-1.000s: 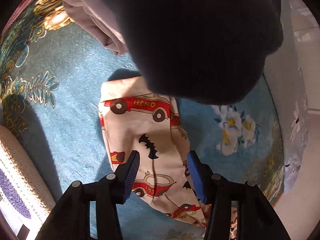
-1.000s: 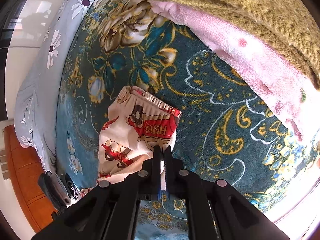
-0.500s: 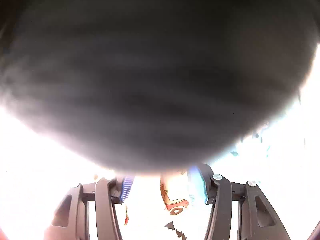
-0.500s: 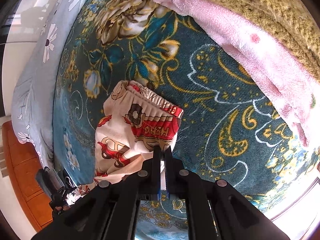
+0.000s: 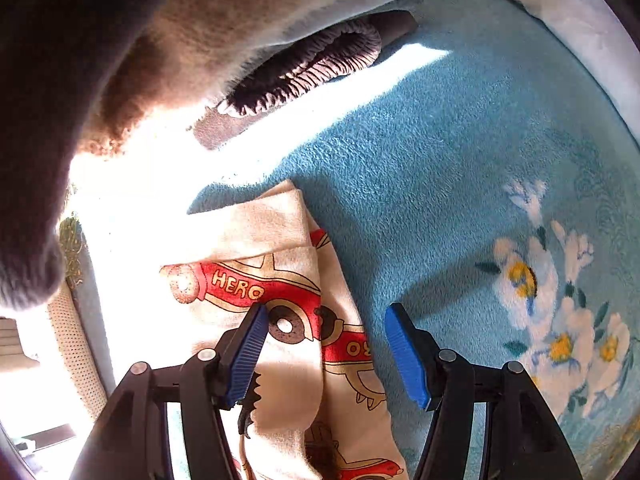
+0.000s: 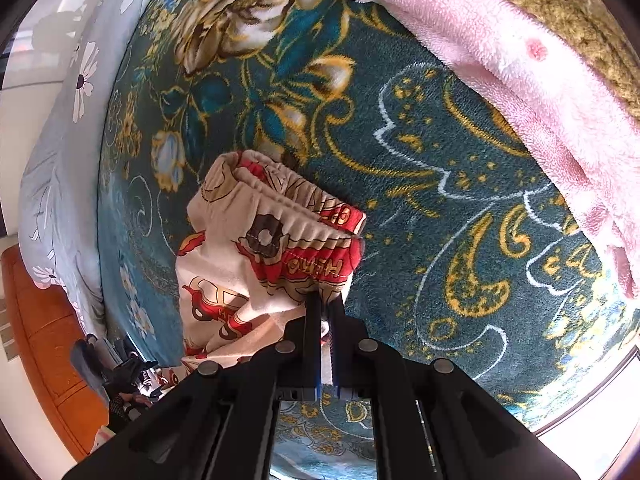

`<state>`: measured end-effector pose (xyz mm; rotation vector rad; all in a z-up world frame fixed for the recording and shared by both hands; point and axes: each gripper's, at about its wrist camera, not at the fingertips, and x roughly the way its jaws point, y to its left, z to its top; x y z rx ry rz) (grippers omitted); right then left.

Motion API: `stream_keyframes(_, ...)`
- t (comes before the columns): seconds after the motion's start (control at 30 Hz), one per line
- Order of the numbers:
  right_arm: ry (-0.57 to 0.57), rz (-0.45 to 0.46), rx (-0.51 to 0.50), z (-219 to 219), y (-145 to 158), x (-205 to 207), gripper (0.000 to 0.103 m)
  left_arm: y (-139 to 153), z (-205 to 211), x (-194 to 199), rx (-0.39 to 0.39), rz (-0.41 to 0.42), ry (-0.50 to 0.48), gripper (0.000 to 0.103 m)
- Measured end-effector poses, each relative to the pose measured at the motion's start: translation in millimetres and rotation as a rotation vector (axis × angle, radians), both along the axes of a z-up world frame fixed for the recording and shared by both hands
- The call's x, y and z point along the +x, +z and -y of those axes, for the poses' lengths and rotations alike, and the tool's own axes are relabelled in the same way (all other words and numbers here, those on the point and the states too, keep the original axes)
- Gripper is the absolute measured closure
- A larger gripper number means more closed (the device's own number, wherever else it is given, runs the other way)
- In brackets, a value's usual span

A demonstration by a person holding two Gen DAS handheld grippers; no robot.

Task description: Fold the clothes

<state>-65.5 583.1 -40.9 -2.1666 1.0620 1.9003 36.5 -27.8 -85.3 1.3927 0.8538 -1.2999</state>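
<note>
the right gripper [image 6: 325, 312] is pressed together on the edge of the car-print children's pants [image 6: 256, 264], near the elastic waistband (red "hero" cars). the pants lie on a teal floral blanket [image 6: 420, 168]. the left gripper [image 5: 324, 344] hangs spread above the cuff end.

- The left black claw with blue ribbed pads [image 5: 324, 350] hangs with its fingers spread wide apart, nothing pinched between them.
- The right black claw [image 6: 326, 320] has its two fingers pressed together, clamping a fold of the cream car-print cloth [image 6: 240, 264].
</note>
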Motion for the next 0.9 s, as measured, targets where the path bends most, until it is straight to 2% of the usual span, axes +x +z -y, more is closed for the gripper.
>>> stream_keyframes(0.03,-0.002,0.0,0.001,-0.9,0.3,-0.3,0.098,0.2,-1.3,0.4,-0.001,0.006,-0.007,0.055)
stream_keyframes(0.07,-0.003,0.0,0.0,-1.4,0.9,-0.7,0.098,0.4,-2.4,0.7,-0.002,0.014,-0.015,0.073)
stream_keyframes(0.13,0.0,-0.004,0.0,-1.7,2.5,-1.3,0.098,1.1,-4.7,2.9,-0.002,0.026,-0.02,0.089)
stream_keyframes(0.17,0.005,-0.006,0.0,-1.1,3.3,-1.2,0.098,2.8,-5.1,5.0,-0.006,0.026,-0.021,0.095)
stream_keyframes(0.27,0.018,-0.012,0.002,0.7,6.0,-1.0,0.098,19.3,-7.4,17.9,-0.022,-0.026,-0.003,0.096)
stream_keyframes(0.4,0.019,-0.022,0.008,1.4,10.5,0.4,0.098,62.5,-18.1,46.8,0.026,-0.196,0.01,0.096)
stream_keyframes(0.53,0.025,-0.046,0.018,2.9,18.8,-1.0,0.098,124.4,-20.1,93.5,0.038,-0.393,-0.001,0.097)
stream_keyframes(0.63,0.036,-0.078,0.03,6.0,27.2,-2.3,0.098,174.3,18.0,124.0,-0.037,-0.49,-0.044,0.097)
stream_keyframes(0.7,0.041,-0.079,0.04,6.0,26.6,0.0,0.098,188.7,34.9,157.7,-0.13,-0.446,-0.056,0.101)
stream_keyframes(0.8,0.044,-0.059,0.052,5.5,19.9,5.7,0.098,155.1,66.8,217.4,-0.15,-0.353,0.076,0.102)
stream_keyframes(0.9,0.029,-0.026,0.057,9.0,9.4,14.4,0.098,107.1,76.6,292.0,-0.052,-0.333,0.351,0.101)
